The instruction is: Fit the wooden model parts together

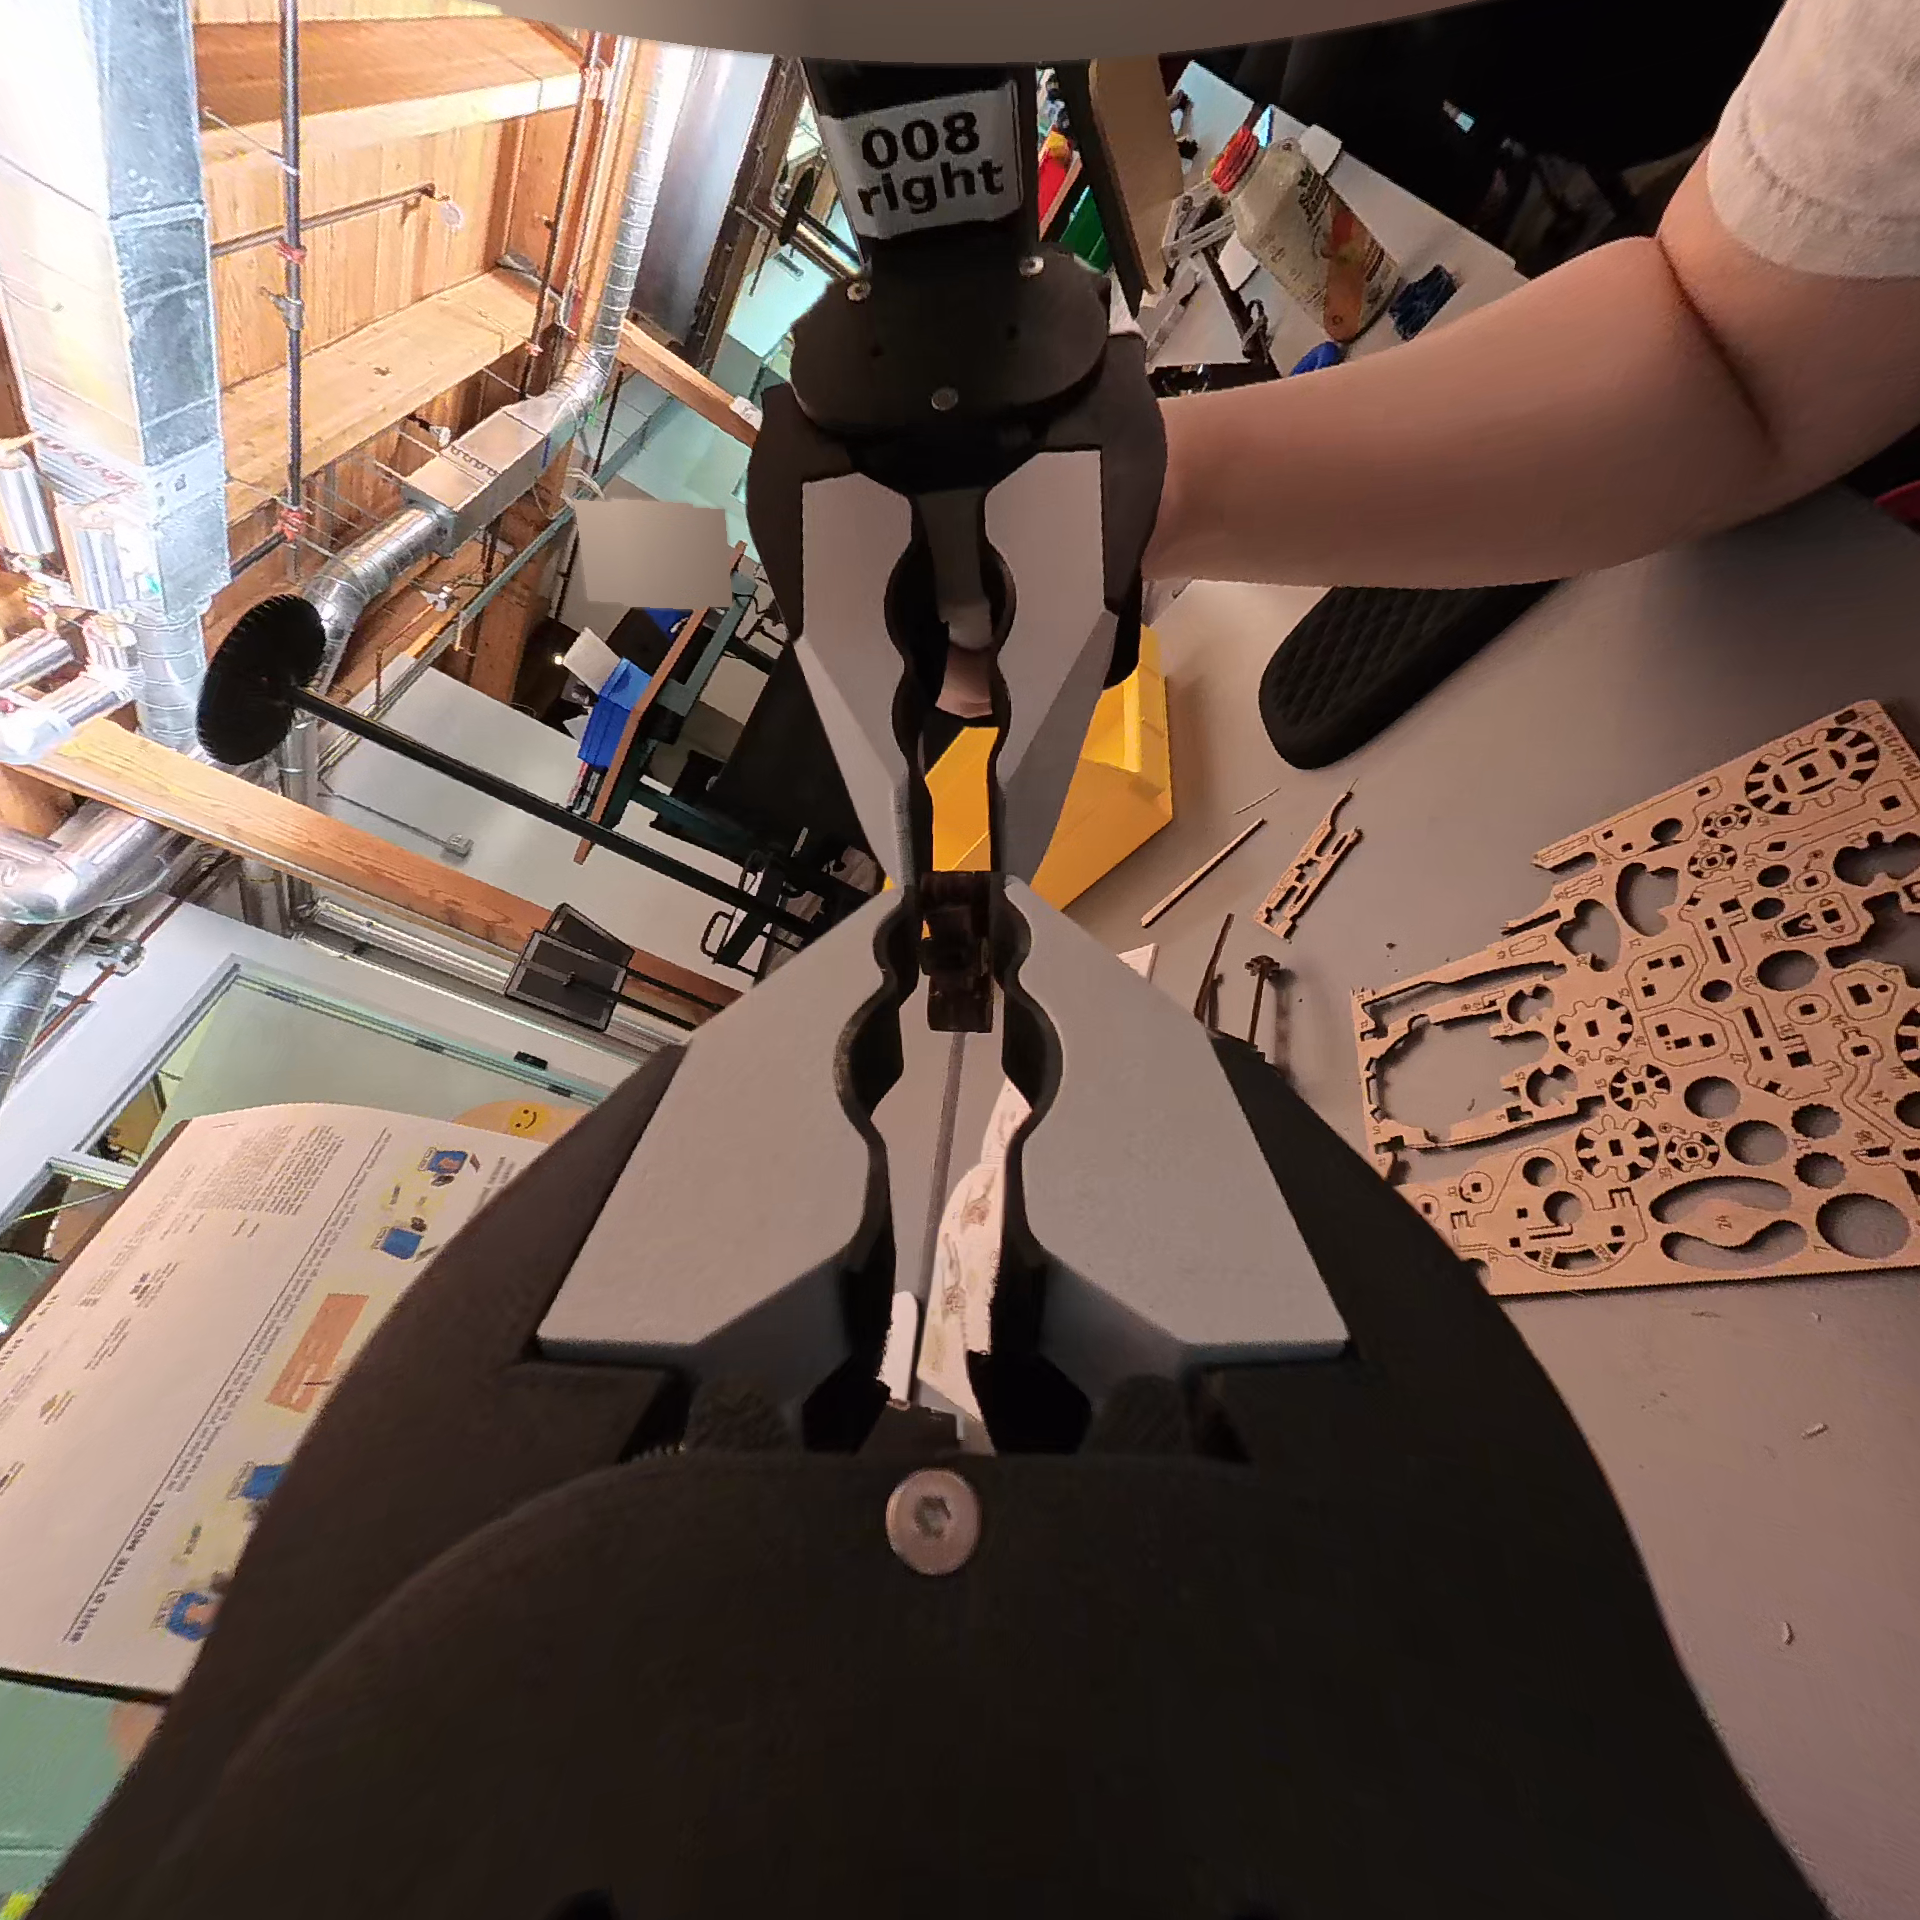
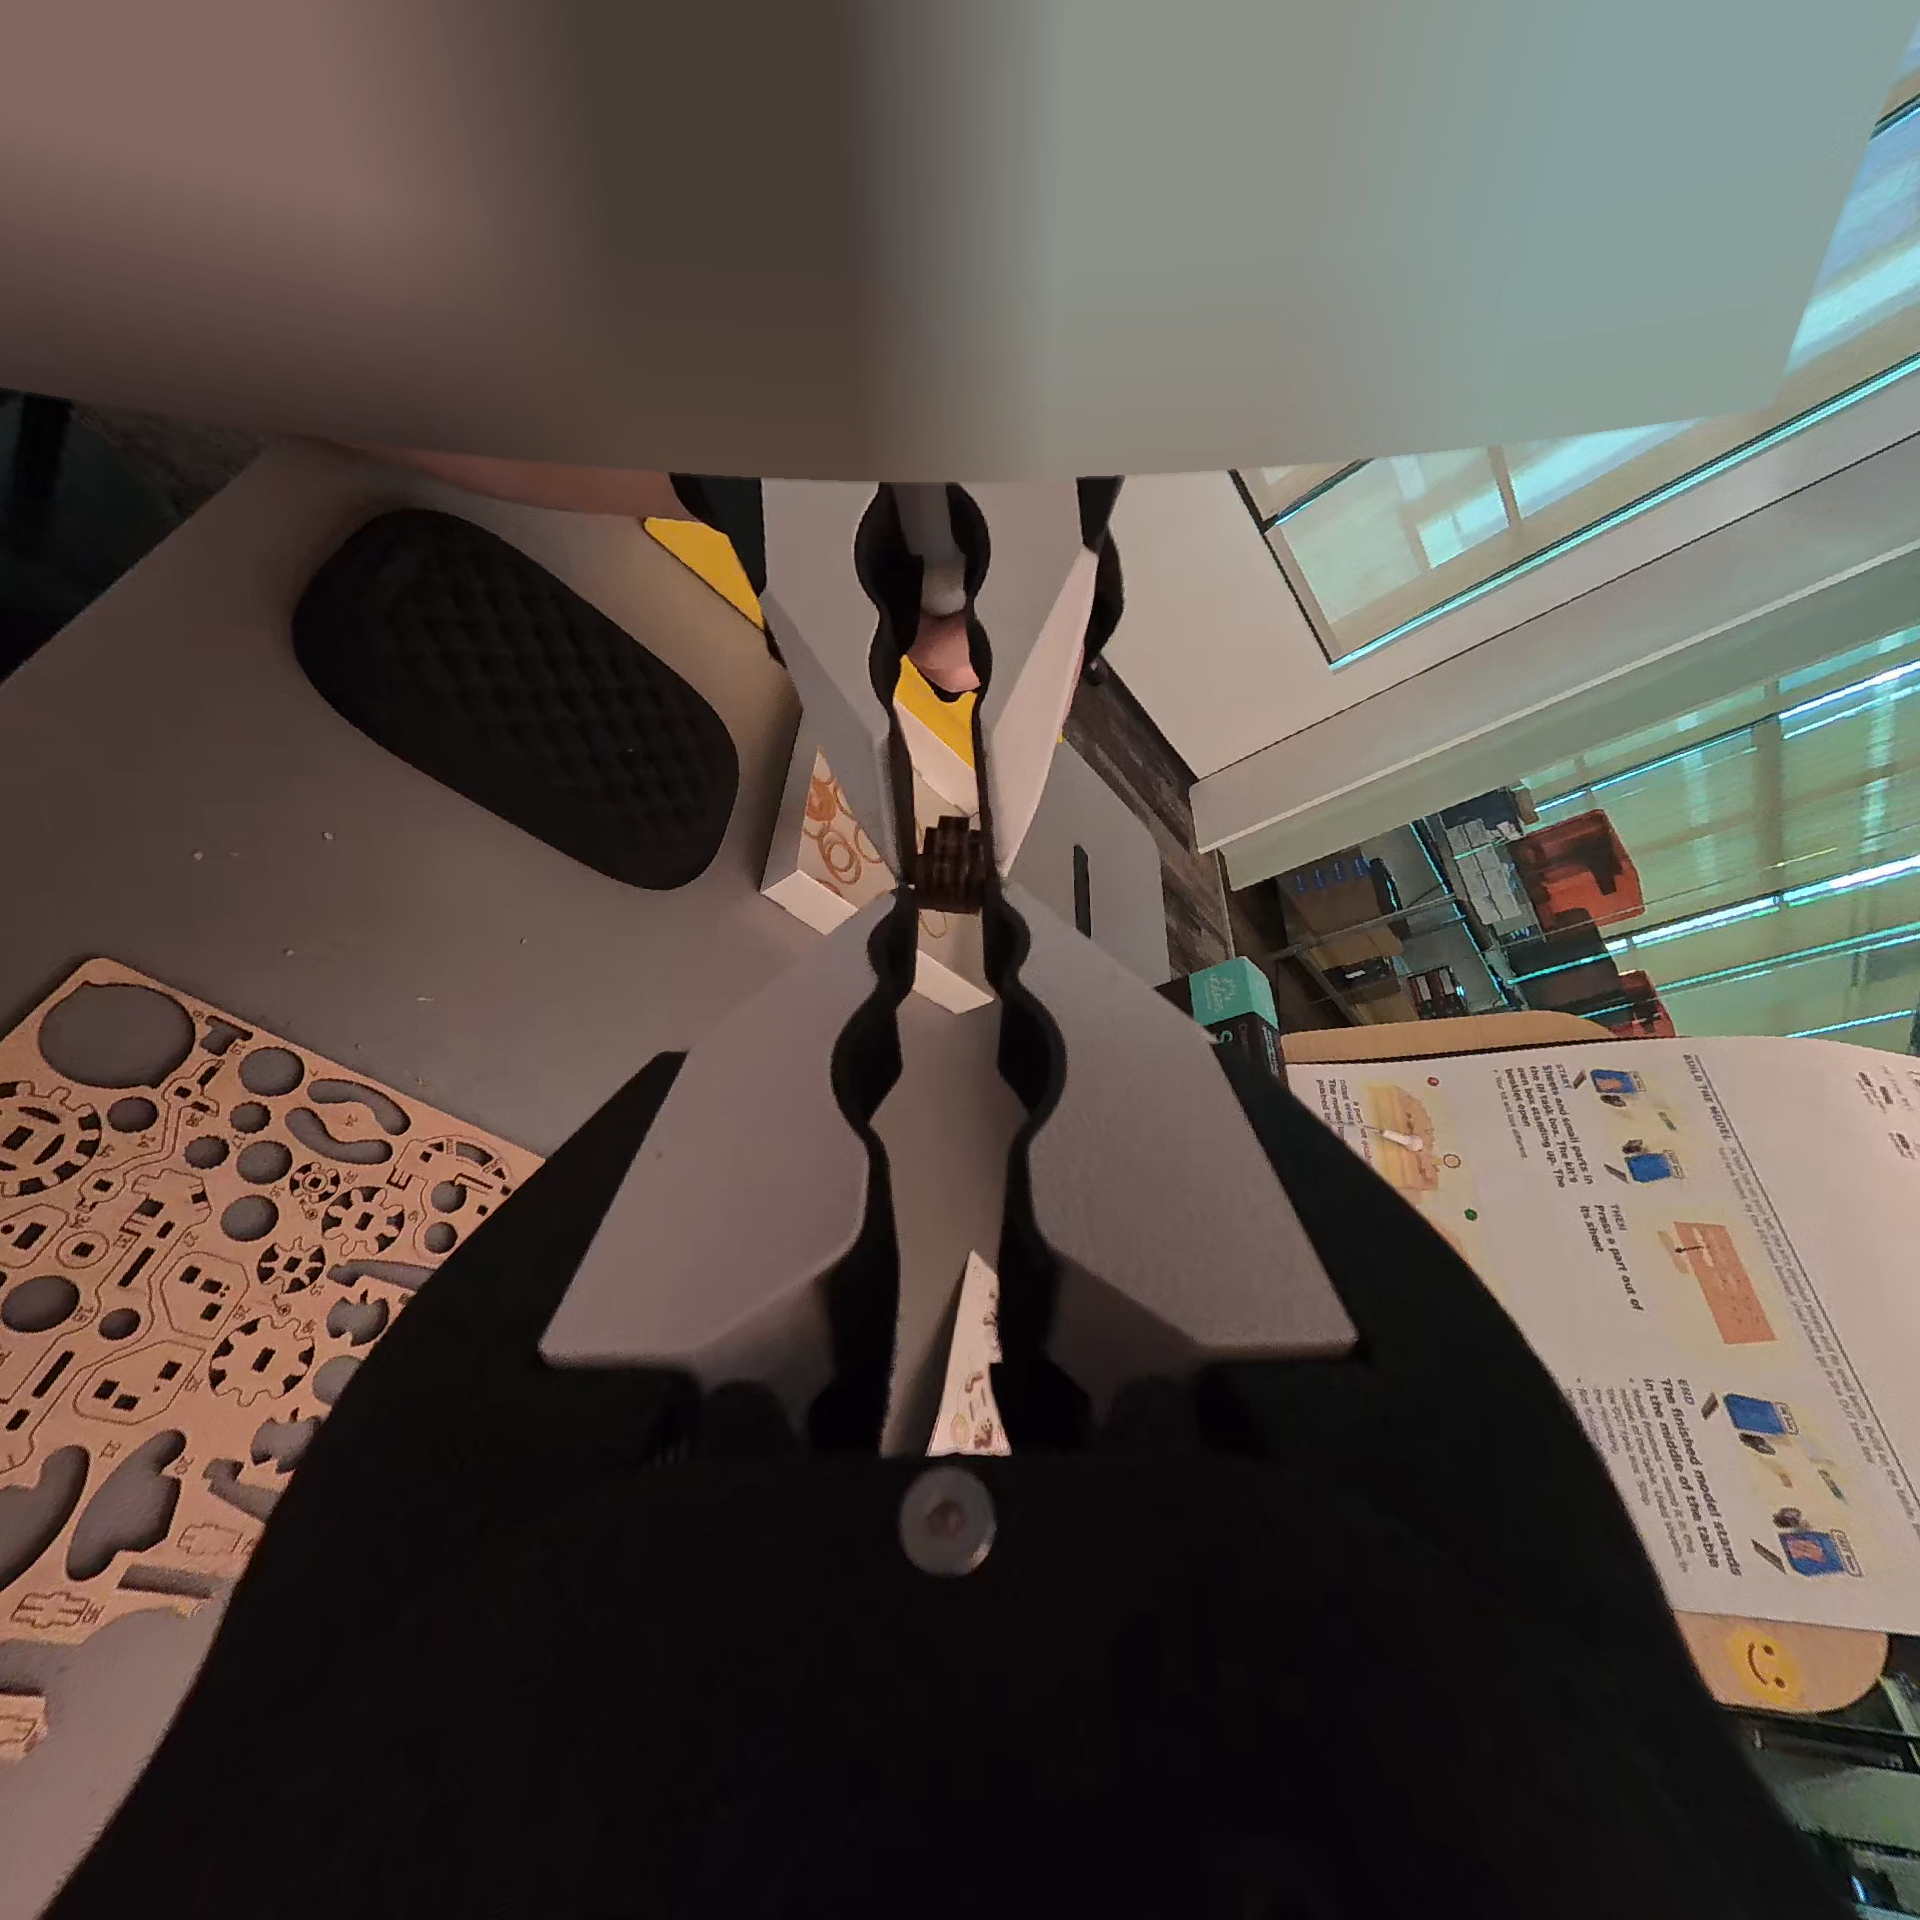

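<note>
Between the two tip-to-tip grippers, off the table, sits the small dark wooden part point(image 1: 954, 954), long axis running along the fingers. Left gripper point(image 1: 951, 914) is nearly closed, pinching it at the tips; right gripper point(image 2: 943, 883) likewise, clamped on its far end. Part detail unclear; the punched wooden sheet point(image 1: 1662, 1029) lies at the table's near edge.

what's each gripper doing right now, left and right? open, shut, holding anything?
Left gripper: closed on the small wooden assembly.
Right gripper: closed on the same wooden assembly, tip to tip with the left.
</note>
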Motion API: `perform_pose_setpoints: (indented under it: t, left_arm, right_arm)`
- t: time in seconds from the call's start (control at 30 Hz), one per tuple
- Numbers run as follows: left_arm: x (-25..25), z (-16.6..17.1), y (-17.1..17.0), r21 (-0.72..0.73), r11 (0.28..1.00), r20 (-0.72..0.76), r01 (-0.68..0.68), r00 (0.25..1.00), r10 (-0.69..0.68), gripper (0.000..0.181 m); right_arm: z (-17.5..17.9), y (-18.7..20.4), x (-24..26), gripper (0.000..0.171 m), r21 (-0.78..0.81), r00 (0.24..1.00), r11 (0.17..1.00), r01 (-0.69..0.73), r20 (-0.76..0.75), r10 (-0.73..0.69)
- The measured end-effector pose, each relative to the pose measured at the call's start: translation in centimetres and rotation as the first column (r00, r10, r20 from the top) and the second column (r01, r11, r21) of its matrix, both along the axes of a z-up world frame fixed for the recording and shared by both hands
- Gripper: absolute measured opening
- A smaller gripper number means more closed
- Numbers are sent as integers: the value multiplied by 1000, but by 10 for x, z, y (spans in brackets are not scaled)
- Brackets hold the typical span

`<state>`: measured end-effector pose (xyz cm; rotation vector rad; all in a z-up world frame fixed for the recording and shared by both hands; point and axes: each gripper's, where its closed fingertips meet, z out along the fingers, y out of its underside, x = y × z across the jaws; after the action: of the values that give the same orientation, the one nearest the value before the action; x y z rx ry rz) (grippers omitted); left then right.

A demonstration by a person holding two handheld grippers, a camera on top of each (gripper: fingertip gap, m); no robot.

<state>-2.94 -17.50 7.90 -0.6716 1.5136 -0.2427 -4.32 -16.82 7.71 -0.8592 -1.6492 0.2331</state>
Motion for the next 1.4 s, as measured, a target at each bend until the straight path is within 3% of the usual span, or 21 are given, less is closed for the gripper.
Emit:
perform_pose_setpoints:
  t: [0.47, 0.6, 0.77, 1.4]
  left_arm:
    - [0, 4, -3, -27, 1000, 25, 17, 1000, -16, 11]
    - [-1, 4, 1, -98, 995, 24, 15, 1000, -13, 27]
    - [0, 2, 6, -56, 998, 23, -6, 1000, 7, 11]
    - [-1, -3, 7, -34, 999, -22, -29, 999, 28, 10]
  right_arm:
    - [4, -3, 0, 11, 11, 999, 999, -35, -40, 36]
    - [8, -4, 1, 11, 7, 996, 999, -51, -67, 51]
    - [12, -10, 2, 11, -10, 992, 996, -88, -91, 87]
    - [11, -13, -7, 12, -29, 992, 997, -78, -102, 75]
